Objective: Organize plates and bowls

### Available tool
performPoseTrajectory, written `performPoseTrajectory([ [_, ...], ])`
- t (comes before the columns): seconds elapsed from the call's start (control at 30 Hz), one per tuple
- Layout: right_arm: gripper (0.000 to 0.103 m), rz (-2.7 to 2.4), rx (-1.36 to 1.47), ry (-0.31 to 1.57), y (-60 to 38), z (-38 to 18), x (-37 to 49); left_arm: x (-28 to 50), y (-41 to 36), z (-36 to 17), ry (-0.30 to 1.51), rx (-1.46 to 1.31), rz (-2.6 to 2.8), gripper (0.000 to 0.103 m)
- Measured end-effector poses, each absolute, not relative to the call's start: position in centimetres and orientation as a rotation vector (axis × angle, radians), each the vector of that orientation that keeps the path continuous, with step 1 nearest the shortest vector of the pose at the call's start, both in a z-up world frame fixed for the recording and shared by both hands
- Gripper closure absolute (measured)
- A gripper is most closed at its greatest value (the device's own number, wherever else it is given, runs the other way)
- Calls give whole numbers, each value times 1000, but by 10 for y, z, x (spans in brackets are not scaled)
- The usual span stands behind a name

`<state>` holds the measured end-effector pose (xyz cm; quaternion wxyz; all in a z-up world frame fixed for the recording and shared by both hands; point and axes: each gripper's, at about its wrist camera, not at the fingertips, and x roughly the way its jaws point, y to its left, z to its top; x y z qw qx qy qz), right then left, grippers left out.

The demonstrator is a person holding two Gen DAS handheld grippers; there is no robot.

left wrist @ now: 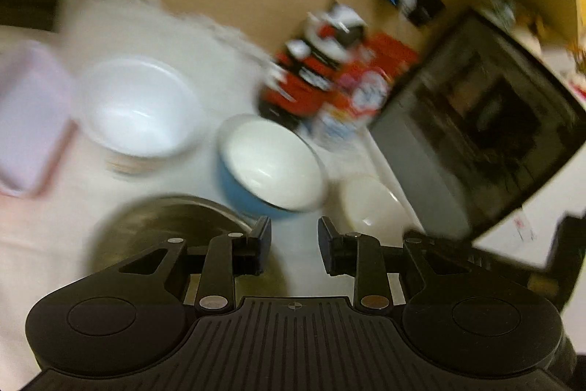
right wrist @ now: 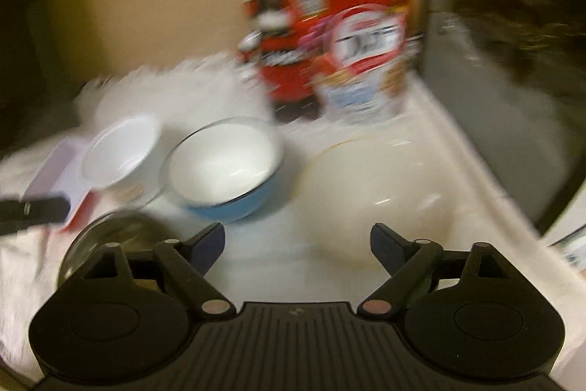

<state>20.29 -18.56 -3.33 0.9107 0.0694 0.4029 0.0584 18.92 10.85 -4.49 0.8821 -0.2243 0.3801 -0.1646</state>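
Note:
Both views are motion-blurred. A blue bowl with a white inside (left wrist: 271, 167) (right wrist: 223, 167) stands on the white counter. A white bowl (left wrist: 137, 109) (right wrist: 121, 149) stands to its left. A steel bowl (left wrist: 172, 226) (right wrist: 106, 237) sits nearest, at the left. A cream bowl (left wrist: 370, 204) (right wrist: 381, 185) lies at the right. My left gripper (left wrist: 295, 237) is open and empty, above the counter just before the blue bowl. My right gripper (right wrist: 296, 240) is wide open and empty, its right finger over the cream bowl's near rim.
A red cereal box (left wrist: 329, 76) (right wrist: 337, 35) stands at the back. A dark microwave (left wrist: 476, 120) (right wrist: 505, 43) fills the right side. A pink tray (left wrist: 29, 120) (right wrist: 62, 174) lies at the left. The left gripper's finger shows at the right wrist view's left edge (right wrist: 33, 209).

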Motion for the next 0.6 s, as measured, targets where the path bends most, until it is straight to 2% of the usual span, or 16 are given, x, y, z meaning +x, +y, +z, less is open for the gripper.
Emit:
performPoseTrajectory([
  [0.17,15,109,181,864,-253,-49,232,235,29,-74,906,-523,-355,72],
  [0.37,16,169,110,866,-278,-78,265,285,-31,-105,969,-546,-198,72],
  [0.6,38,251,108,981,-282,-113,311,303,-54,-122,1016,-517,-132,72],
])
